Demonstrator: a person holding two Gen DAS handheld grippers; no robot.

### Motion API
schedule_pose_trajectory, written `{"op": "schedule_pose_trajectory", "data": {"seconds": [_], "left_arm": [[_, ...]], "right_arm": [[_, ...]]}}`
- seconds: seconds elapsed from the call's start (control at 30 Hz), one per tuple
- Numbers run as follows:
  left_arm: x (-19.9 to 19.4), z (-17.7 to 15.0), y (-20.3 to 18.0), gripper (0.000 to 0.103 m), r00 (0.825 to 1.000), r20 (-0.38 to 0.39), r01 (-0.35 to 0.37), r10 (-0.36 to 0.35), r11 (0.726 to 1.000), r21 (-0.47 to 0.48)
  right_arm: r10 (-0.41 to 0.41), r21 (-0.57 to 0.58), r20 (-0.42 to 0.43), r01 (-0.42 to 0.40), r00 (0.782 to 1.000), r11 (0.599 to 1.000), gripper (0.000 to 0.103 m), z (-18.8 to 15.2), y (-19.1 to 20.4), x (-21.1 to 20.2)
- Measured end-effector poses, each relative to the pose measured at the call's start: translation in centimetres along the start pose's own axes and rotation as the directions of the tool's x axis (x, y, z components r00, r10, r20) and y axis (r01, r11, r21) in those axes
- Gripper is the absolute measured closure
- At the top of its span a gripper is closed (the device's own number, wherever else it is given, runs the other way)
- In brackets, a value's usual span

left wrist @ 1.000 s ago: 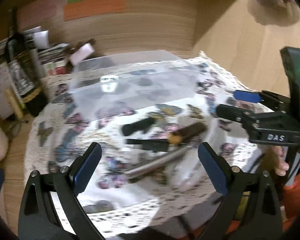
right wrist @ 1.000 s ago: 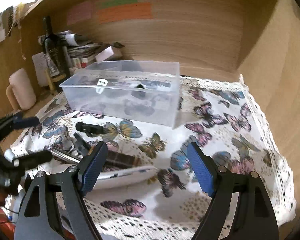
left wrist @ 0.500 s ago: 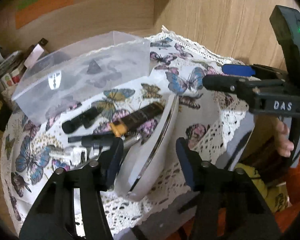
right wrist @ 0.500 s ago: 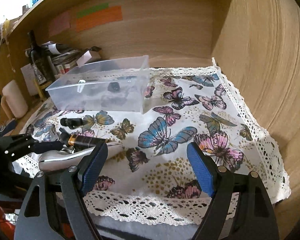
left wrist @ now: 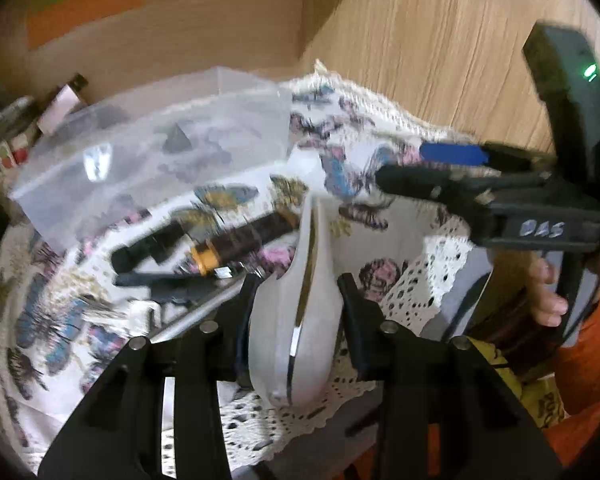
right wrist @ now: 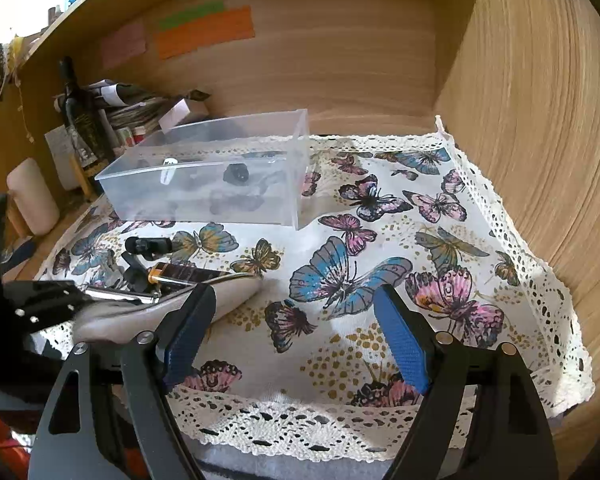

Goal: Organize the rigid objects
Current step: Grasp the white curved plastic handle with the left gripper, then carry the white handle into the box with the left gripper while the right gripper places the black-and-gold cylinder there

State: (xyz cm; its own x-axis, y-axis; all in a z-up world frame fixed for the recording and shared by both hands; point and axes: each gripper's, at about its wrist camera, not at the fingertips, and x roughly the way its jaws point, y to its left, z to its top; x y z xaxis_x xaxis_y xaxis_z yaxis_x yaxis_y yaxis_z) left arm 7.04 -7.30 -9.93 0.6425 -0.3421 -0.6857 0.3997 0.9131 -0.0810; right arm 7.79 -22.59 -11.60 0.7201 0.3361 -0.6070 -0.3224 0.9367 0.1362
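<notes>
- The left gripper is pinching a pale grey, elongated case with a chrome seam; a finger presses each long side near its wider end.
- The case lies at the front edge of the butterfly tablecloth, toward its left corner, its narrow end pointing inward.
- Just left of the case lie a dark tube with a gold band, a short black cylinder and a metal rod.
- A clear plastic box sits toward the back left of the cloth, well apart from the case, with dark items inside.
- The right gripper is spread wide over the cloth's front edge, holding nothing.
</notes>
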Motion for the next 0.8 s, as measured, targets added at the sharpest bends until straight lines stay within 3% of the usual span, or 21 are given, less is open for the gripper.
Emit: {"op": "schedule_pose_trajectory", "data": {"seconds": [0.2,0.5,0.8], "left_arm": [[-3.6,1.6,2.0,0.066,0.994,0.107,-0.031,0.035,0.999,-0.040],[-6.8,3.8,7.0,0.066,0.978,0.190,-0.050,0.082,0.985,-0.166],[-8.5,3.5,11.4,0.066,0.967,0.189,-0.124,0.170,0.964,-0.234]], "right_arm": [[0.037,-0.009,-0.009,-0.037,0.999,0.999,0.024,0.6,0.6,0.7],[0.111,-0.085,-0.069,-0.116,0.991,0.990,0.024,2.0,3.8,3.5],[0.129,-0.193,-0.171,-0.161,0.977,0.968,0.024,3.0,8.6,7.8]]}}
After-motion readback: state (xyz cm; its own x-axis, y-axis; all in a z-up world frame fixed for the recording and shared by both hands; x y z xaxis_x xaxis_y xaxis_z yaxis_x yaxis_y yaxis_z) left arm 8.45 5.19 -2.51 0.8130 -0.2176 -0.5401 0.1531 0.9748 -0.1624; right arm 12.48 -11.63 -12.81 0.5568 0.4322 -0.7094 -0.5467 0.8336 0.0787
